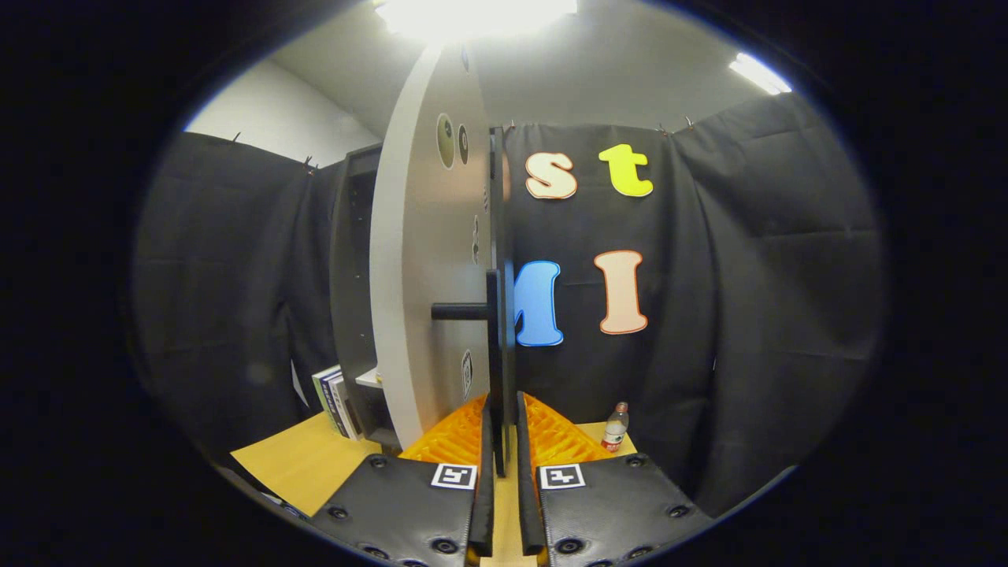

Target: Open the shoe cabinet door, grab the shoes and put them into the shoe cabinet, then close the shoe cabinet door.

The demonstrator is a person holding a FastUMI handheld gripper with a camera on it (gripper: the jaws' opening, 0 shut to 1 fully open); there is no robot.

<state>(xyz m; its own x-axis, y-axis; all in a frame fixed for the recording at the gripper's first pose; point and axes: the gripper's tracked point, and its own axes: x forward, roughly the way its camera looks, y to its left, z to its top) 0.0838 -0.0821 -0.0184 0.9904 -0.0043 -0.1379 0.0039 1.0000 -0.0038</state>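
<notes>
The shoe cabinet door [429, 260], a pale panel with a black edge, stands edge-on straight ahead of me. A black handle [459, 312] sticks out from its face at mid height. My gripper [502, 405] has its two fingers on either side of the door's black edge, low down, and both press on it. Behind the door to the left is the dark cabinet body [350, 283] with its inside in shadow.
A yellow table top [303, 465] lies under the cabinet. Several books [335, 402] lean beside the cabinet's foot on the left. A small bottle [616, 426] stands on the table to the right, close to the black cloth wall.
</notes>
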